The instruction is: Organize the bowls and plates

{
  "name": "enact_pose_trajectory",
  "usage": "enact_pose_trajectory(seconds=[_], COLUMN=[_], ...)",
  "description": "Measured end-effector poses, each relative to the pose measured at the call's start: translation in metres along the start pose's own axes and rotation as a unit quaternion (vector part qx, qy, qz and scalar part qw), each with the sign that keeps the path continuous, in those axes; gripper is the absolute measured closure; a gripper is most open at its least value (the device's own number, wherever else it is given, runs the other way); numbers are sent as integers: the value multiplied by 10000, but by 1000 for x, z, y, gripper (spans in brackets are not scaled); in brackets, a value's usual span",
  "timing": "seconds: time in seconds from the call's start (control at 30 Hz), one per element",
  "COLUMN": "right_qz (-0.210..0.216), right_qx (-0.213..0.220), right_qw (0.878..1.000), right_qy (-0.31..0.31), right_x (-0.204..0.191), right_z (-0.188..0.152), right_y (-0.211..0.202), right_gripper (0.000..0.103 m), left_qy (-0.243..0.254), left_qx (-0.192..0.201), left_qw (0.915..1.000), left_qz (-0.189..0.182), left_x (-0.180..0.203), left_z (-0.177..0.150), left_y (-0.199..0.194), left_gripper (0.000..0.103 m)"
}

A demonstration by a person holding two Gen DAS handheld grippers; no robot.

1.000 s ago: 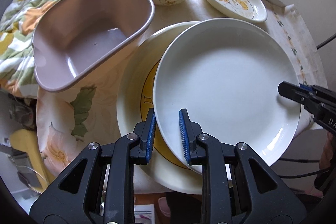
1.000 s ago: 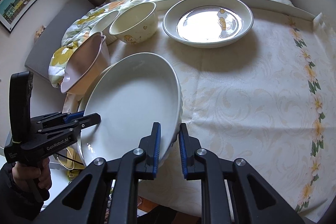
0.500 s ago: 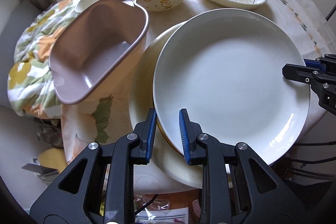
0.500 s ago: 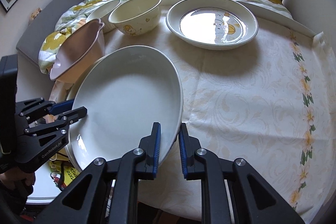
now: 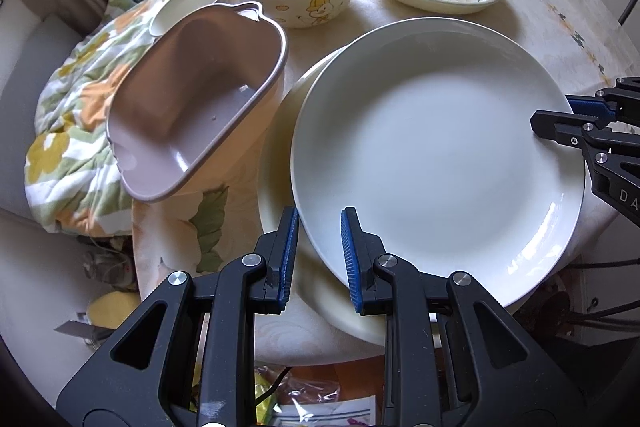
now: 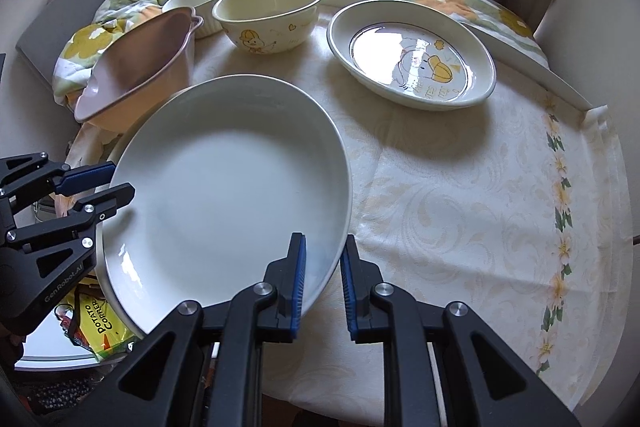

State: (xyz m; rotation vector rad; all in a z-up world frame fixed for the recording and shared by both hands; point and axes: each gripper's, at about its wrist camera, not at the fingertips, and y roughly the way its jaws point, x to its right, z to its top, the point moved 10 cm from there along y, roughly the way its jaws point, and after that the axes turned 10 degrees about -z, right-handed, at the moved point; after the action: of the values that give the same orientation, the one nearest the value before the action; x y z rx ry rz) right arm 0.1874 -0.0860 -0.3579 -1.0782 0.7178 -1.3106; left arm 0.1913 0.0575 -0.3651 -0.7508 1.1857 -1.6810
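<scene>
Both grippers are clamped on opposite rims of the white plate (image 5: 436,155), left gripper (image 5: 319,255) and right gripper (image 6: 323,281). It sits right over a cream plate (image 5: 276,155) at the table (image 6: 460,207) edge.

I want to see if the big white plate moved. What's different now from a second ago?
The white plate, gripped on opposite rims by the left gripper and right gripper, has levelled out, covering more of the cream plate beneath. Both grips stayed; the pink tub and bowls didn't move.
</scene>
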Motion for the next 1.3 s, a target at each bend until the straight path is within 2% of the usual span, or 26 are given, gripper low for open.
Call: enact_pose_trajectory(seconds=[0.33, 0.67, 0.77, 0.87, 1.0, 1.03, 1.07, 1.1, 1.13, 1.17, 1.2, 1.23, 1.3], right_qz=[-461, -476, -280, -78, 75, 68, 79, 108, 147, 172, 183, 195, 131], right_qx=[-82, -122, -109, 112, 441, 532, 638, 764, 908, 1007, 1073, 1139, 1098], right_qw=[9985, 9986, 9995, 9998, 9981, 9972, 9961, 9945, 9923, 9906, 9889, 9872, 9876], right_qy=[-283, -191, -30, 154, 427, 513, 605, 705, 824, 916, 1014, 1097, 1116], right_x=[-3, -2, -2, 1, 19, 25, 32, 39, 48, 55, 64, 75, 94], right_z=[1, 2, 4, 15, 35, 39, 44, 49, 55, 60, 63, 68, 75], right_y=[0, 1, -3, -22, -55, -63, -71, -78, -86, -93, -97, -101, -104], right_gripper=[87, 87, 87, 87, 87, 81, 56, 37, 4, 0, 0, 0, 0], left_qy=[-7, -91, -143, -110, -199, -243, -281, -310, -331, -352, -340, -309, -359], left_qx=[51, 73, 320, 636, 1485, 1685, 1839, 1957, 2027, 2128, 2367, 2426, 2237], left_qw=[9999, 9999, 9993, 9978, 9883, 9848, 9817, 9791, 9775, 9755, 9702, 9686, 9720], left_qz=[127, -55, -128, -164, -301, -350, -406, -465, -475, -427, -394, -456, -628], left_x=[-2, -6, -6, -2, 3, 4, 4, 5, 4, 4, 7, 11, 19], left_z=[-4, -3, 6, 23, 64, 73, 83, 93, 102, 110, 118, 125, 138], left_y=[-5, -7, -24, -49, -100, -111, -120, -127, -131, -135, -142, -144, -137], left_gripper=[83, 84, 84, 84, 83, 82, 79, 58, 11, 2, 0, 0, 0])
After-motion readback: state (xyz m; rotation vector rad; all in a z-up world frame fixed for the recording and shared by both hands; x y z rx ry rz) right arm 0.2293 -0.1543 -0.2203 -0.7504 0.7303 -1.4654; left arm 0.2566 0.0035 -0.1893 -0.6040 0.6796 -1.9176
